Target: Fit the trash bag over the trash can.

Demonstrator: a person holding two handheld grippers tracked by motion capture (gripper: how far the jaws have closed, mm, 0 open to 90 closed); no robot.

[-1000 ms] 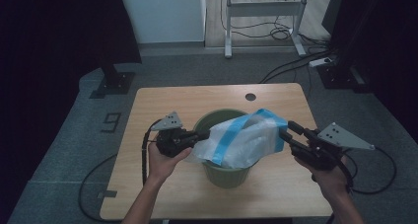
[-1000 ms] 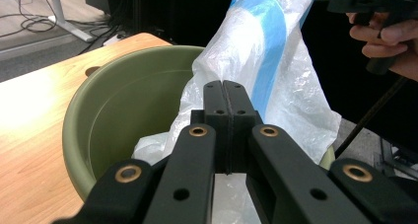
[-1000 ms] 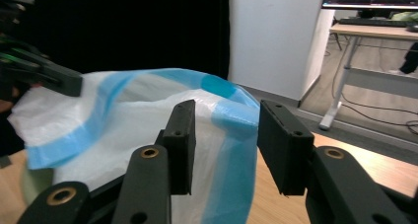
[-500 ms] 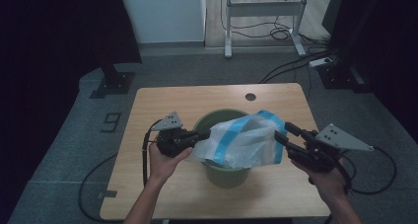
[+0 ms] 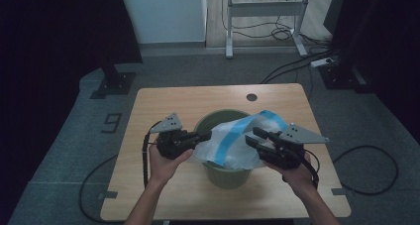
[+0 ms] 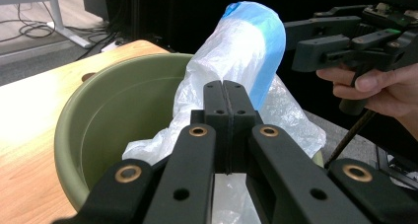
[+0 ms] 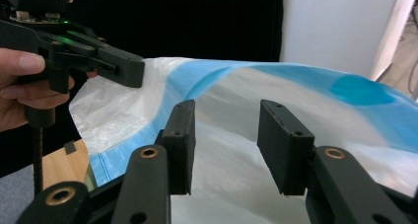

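Observation:
A green bucket [image 5: 218, 120] stands on the wooden table [image 5: 163, 102], and a white plastic bag with a blue band [image 5: 237, 136] is draped over its opening. My left gripper [image 5: 207, 136] is shut on the bag's left edge at the bucket rim; the left gripper view has the bag [image 6: 256, 51] rising past the bucket [image 6: 113, 110] beyond the closed jaws. My right gripper [image 5: 255, 137] is open at the bag's right side, its jaws apart with the bag [image 7: 296, 91] just ahead of them. The left gripper [image 7: 133, 71] appears across the bag.
The bucket sits toward the table's front middle. A round hole [image 5: 251, 97] lies near the table's far edge. Cables [image 5: 361, 155] trail on the grey floor at both sides, and a white desk frame [image 5: 262, 17] stands behind.
My right gripper has moved left along the bag and lower, and the bag has sunk a little over the bucket. The left gripper has stayed shut on the bag's edge.

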